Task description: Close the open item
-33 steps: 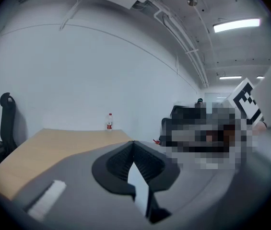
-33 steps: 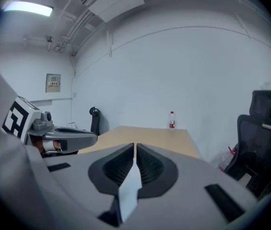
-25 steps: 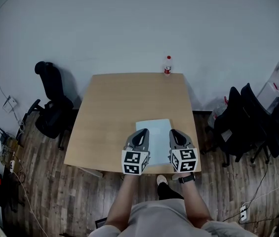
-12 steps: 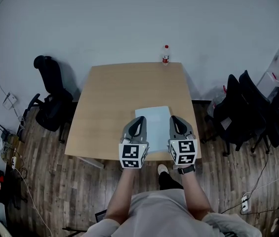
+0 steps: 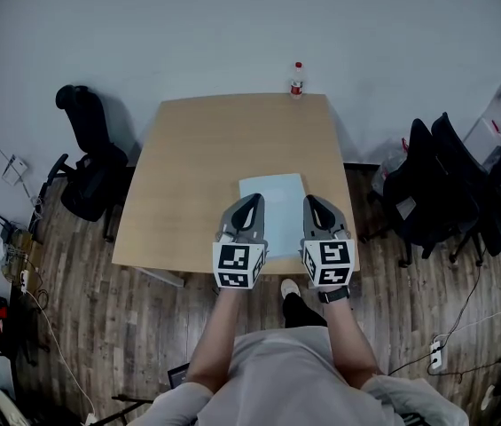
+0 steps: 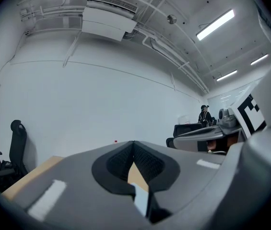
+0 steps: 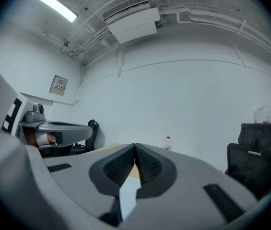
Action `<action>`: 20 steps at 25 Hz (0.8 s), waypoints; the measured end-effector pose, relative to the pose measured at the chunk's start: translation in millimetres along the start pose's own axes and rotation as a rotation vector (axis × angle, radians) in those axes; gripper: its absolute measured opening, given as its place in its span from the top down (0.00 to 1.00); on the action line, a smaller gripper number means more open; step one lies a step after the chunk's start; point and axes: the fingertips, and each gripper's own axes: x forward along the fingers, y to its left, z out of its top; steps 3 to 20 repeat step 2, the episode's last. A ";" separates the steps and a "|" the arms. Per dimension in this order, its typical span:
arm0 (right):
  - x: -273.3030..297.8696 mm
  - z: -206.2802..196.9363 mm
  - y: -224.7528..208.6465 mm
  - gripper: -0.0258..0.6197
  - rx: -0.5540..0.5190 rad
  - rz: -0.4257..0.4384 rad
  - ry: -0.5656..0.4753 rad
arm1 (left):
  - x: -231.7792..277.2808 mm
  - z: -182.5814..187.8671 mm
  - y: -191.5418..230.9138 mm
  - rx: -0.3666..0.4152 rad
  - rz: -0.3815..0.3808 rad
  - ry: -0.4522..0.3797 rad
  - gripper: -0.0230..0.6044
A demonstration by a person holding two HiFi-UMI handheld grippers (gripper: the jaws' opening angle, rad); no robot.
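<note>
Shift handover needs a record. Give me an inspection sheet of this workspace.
Surface: wooden table, mostly bare.
Job's things: pale flat item lying flat near the person's edge; open or closed unclear.
Clutter: bottle upright at the far edge.
Grippers: left gripper and right gripper both shut, empty, one at each side of the item.
Cables: loose cables on the floor.
Surroundings: black chair left, more chairs right, white wall.

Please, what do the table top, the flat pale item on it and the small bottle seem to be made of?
Table top: wood or wood-look laminate, matte; even light brown.
Flat pale item: probably paper or thin card, matte; thin, lies flat.
Bottle: likely clear plastic; pale body, red cap; too small to be sure.
</note>
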 end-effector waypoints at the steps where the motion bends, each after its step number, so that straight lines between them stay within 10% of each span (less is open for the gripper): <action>1: 1.6 -0.4 -1.6 0.94 0.000 -0.001 -0.001 | 2.9 -0.4 0.3 0.001 -0.002 0.001 0.95; 20: 3.2 -0.6 -3.2 0.94 0.000 -0.003 -0.003 | 5.8 -0.7 0.6 0.001 -0.005 0.002 0.95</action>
